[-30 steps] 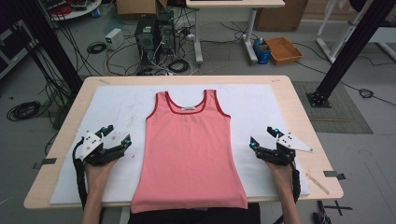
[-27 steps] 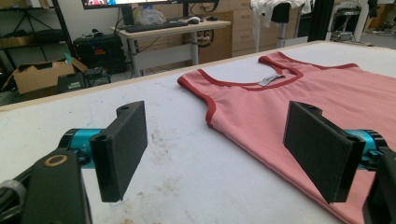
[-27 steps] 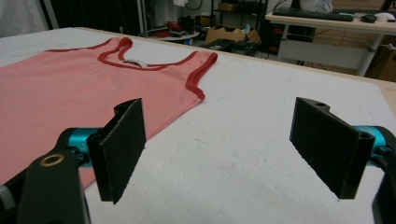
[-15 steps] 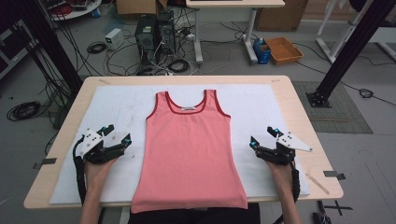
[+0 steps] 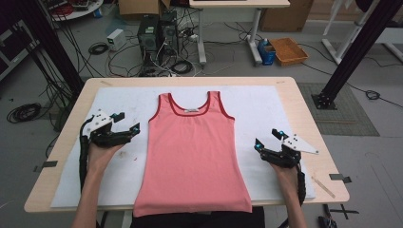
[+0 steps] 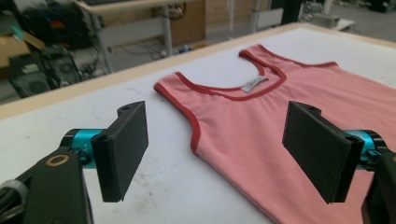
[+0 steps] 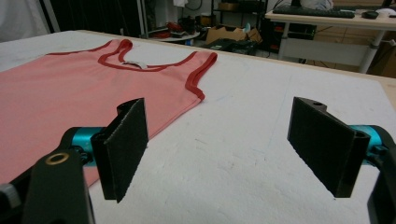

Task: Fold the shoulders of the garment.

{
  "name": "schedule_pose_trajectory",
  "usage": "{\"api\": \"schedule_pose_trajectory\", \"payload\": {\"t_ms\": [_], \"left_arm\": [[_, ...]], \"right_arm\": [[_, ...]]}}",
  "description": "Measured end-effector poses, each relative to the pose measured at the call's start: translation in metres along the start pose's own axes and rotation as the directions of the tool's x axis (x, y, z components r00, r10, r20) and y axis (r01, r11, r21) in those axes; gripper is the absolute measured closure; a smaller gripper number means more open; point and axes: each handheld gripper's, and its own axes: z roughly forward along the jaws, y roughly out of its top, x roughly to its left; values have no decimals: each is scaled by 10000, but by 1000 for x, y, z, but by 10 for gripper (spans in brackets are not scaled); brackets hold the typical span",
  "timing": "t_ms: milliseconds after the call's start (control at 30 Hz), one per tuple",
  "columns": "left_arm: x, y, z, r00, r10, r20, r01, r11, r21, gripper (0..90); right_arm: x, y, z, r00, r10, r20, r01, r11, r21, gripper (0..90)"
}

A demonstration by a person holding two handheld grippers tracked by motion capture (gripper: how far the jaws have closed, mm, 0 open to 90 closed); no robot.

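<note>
Pink tank top (image 5: 192, 152) flat between 2 open-jawed grippers.

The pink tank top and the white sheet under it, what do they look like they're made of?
The tank top looks like a soft, matte knit, probably cotton jersey: it lies limp and flat, with darker red stitched binding at neck and armholes. The white sheet looks like a thin, matte foam or felt-like mat, faintly textured and scuffed; which of these it is stays unclear.

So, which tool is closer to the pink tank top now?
Left. The left tool sits just beside the pink tank top's left edge, jaws open; its own view shows one jaw over the fabric. The right tool hovers open, farther off over the white mat.
</note>
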Motion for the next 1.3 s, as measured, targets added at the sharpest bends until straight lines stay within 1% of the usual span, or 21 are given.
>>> {"api": "schedule_pose_trajectory", "payload": {"t_ms": [33,67,100,200,367,467,500,533,567,633,667,733,867,900,967,1067,1100,1133,1167,1267,1300], "left_arm": [[0,0,0,10000,0,0,0,10000,0,225],[2,5,8,9998,45,177,-51,9994,330,224],[2,5,8,9998,45,177,-51,9994,330,225],[5,14,20,9995,112,290,-133,9973,719,225],[14,30,44,9990,-93,434,43,9933,1151,224],[17,35,50,9986,-135,515,71,9926,1215,225],[18,40,55,9981,-161,588,75,9894,1448,225],[18,45,60,9985,-130,536,44,9877,1566,230],[19,50,64,9987,65,506,-152,9847,1736,232],[20,59,73,9980,99,619,-208,9840,1772,232],[22,66,84,9983,125,576,-235,9805,1953,232],[24,69,89,9985,166,514,-265,9797,1987,234],[29,77,112,9996,69,282,-134,9715,2367,236],[31,80,125,9997,65,224,-120,9676,2520,237],[32,80,131,9997,-44,260,-24,9665,2565,257],[33,80,148,9999,-56,118,21,9591,2832,259],[34,78,157,9999,-83,89,55,9613,2755,269],[34,78,157,9999,-83,89,55,9613,2755,283],[35,77,162,9998,-184,63,159,9590,2828,284],[41,76,178,9995,-108,-281,194,9452,3258,284],[41,76,178,9995,-108,-281,194,9452,3258,283]], "right_arm": [[0,0,0,10000,0,0,0,10000,0,201],[0,0,0,10000,-76,24,76,10000,-21,201],[0,0,0,10000,-86,32,86,10000,-12,201],[1,0,0,10000,-40,81,40,10000,11,201],[1,0,0,10000,-33,90,33,10000,17,201],[1,0,0,9999,-106,94,106,9999,-12,201],[1,0,1,9999,-110,95,110,9999,-14,201],[1,0,0,9999,-91,89,91,10000,0,201],[1,0,0,9999,-101,97,101,9999,-11,201],[1,0,0,9999,-103,104,103,9999,4,201],[1,0,0,9999,-105,99,105,9999,18,201],[1,0,0,9999,-118,117,118,9999,7,201],[1,0,1,9998,-131,132,131,9999,24,201],[1,0,1,9998,-116,138,116,9999,26,201],[1,0,1,9998,-137,138,137,9999,27,201],[2,0,1,9998,-108,136,108,9999,53,201],[2,0,1,9998,-143,133,143,9999,30,201],[2,0,1,9998,-155,134,155,9999,25,201],[2,0,1,9998,-146,131,146,9999,32,201],[2,0,1,9997,-192,163,191,9998,20,201],[2,0,1,9997,-192,163,191,9998,20,201]]}}
